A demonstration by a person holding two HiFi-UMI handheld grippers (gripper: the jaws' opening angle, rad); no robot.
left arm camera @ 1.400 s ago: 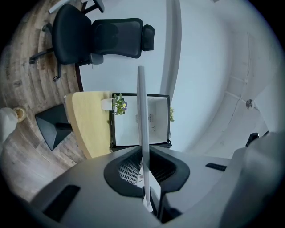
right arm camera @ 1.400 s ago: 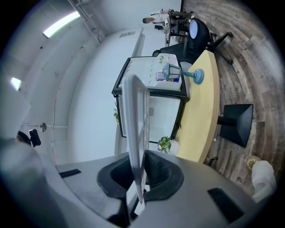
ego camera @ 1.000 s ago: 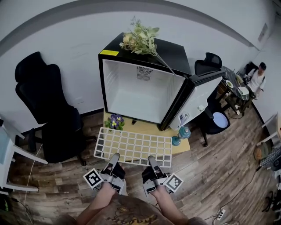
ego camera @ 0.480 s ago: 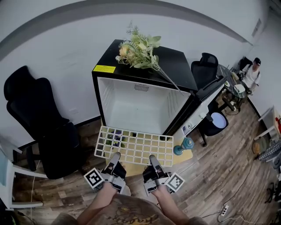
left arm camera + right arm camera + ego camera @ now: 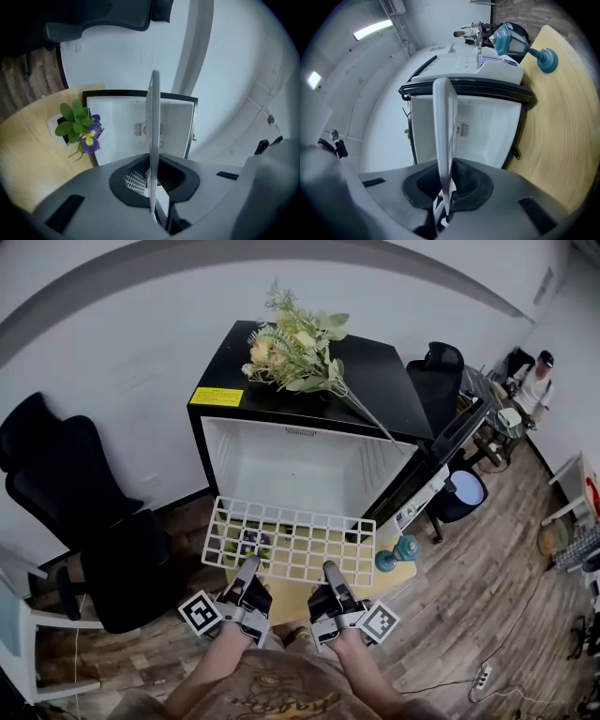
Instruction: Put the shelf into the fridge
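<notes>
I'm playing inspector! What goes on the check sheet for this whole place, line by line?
Surface: wooden table in front of the fridge, partly under the shelf.
Job's things: white grid shelf held roughly level before the open, empty fridge; not yet inside.
Clutter: purple flower pot and blue object on the table; bouquet on top of the fridge.
Grippers: left tongs and right tongs are both shut on the shelf's near edge.
Cables: power strip with a cord on the floor at the right.
Surroundings: black office chair at the left; a person far off at the right.
</notes>
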